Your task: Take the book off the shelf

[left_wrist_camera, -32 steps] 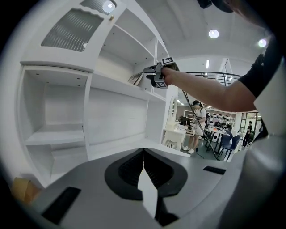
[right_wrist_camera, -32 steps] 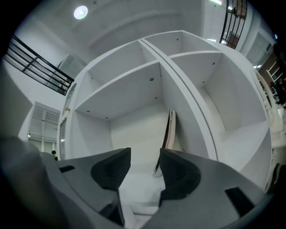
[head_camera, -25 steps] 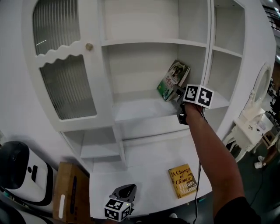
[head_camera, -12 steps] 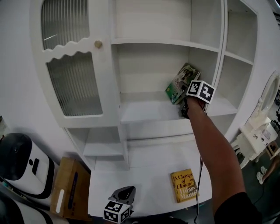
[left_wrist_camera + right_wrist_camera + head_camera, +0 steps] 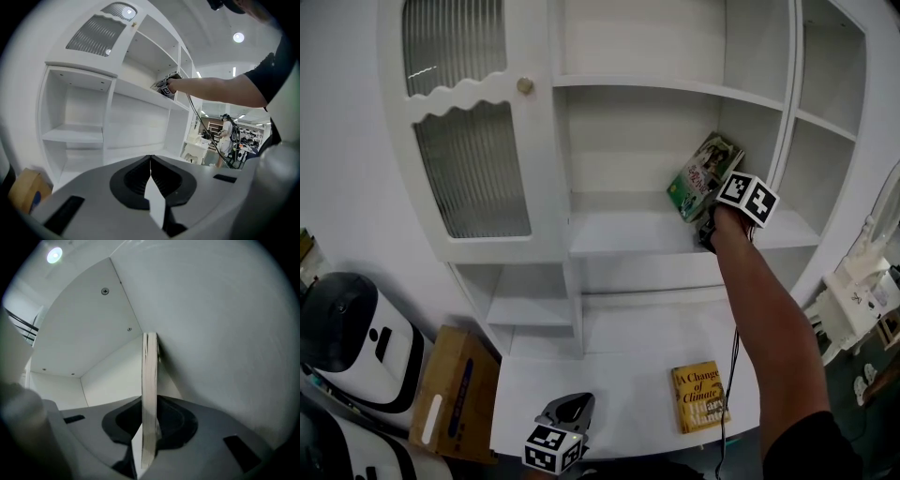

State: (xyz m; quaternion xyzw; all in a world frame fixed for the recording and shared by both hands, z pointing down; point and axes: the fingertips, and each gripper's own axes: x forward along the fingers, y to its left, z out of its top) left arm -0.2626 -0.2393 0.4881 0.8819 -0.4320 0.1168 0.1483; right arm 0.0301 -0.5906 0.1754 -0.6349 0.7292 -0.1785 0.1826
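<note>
The right gripper [image 5: 706, 223] has just been closing its jaws and now pinches the thin green-covered paperback book [image 5: 701, 174] by its page edge. The book leans on the white wooden shelf [image 5: 628, 234], against the right wall. The left gripper [image 5: 572, 408] hangs low, jaws together and empty.

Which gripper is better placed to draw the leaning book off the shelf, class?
Right: the right gripper has just closed on the leaning book on the shelf; the left gripper sits shut, low by the desk.
</note>
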